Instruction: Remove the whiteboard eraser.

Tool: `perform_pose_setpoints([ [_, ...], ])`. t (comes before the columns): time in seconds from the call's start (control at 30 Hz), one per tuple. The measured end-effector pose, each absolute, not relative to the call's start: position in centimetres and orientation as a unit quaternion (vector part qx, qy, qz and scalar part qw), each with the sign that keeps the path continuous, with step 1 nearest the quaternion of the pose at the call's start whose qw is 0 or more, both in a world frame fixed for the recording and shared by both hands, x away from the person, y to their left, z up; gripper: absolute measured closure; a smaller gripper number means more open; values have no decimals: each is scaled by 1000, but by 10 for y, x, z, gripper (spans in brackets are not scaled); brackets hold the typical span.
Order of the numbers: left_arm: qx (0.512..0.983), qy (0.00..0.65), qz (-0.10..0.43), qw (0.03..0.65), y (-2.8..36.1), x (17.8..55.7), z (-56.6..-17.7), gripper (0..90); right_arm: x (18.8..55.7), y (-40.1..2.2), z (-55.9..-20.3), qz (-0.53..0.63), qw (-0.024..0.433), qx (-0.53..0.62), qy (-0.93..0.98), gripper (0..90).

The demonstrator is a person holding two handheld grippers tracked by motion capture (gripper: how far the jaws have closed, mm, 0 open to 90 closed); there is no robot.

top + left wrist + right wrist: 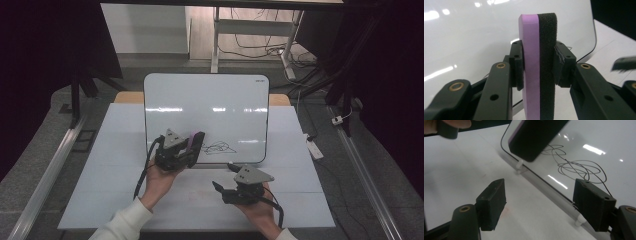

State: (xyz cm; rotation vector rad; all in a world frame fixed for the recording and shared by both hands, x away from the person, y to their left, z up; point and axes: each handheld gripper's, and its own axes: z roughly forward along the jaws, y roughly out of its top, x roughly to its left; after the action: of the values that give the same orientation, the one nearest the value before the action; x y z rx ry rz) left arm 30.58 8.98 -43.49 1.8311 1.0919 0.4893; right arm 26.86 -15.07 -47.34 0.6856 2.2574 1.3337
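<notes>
The left gripper is clamped on an eraser, a purple slab backed with black foam that stands on edge between the two pads, purple face against one pad and foam against the other. In the high view the person's left hand carries this gripper over the lower left part of the whiteboard, with the eraser just to the left of the black scribble drawn near the board's bottom edge. In the right gripper view the eraser's dark foam face hangs above the board's lower left corner, close to the nearest loops of the scribble; whether it touches the surface cannot be told.

The right gripper sits off the board, just below its bottom edge and toward its right half, held in the person's right hand. Its jaws stand well apart with nothing between them, the pads framing bare table and the board's rim.

The whiteboard lies flat on the white table, its far edge reaching toward the table's back. A white sleeve covers the left forearm below the board.
</notes>
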Motion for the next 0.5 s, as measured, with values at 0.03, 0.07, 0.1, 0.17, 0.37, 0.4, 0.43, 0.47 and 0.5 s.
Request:
perform_pose_setpoints([
  [0.03,742,445,195,462,84,308,-436,638,269,-147,-474,480,216,251,813,263],
  [0.07,742,445,195,462,84,308,-436,638,270,-143,-474,481,216,253,811,263],
  [0.1,742,444,188,465,77,310,-437,637,270,-138,-474,483,220,256,808,264],
  [0.17,744,442,187,465,74,311,-438,637,271,-132,-474,483,224,259,806,269],
  [0.37,746,432,181,474,59,309,-439,637,275,-126,-475,489,222,276,797,272],
  [0.4,746,431,178,476,58,309,-439,637,276,-125,-475,488,221,281,796,268],
  [0.43,748,428,177,476,56,308,-439,637,277,-125,-475,488,222,283,795,262],
  [0.47,748,428,177,476,56,308,-439,637,280,-126,-475,492,218,288,792,263],
  [0.5,749,425,177,477,55,307,-439,637,282,-127,-476,493,216,292,791,259],
])
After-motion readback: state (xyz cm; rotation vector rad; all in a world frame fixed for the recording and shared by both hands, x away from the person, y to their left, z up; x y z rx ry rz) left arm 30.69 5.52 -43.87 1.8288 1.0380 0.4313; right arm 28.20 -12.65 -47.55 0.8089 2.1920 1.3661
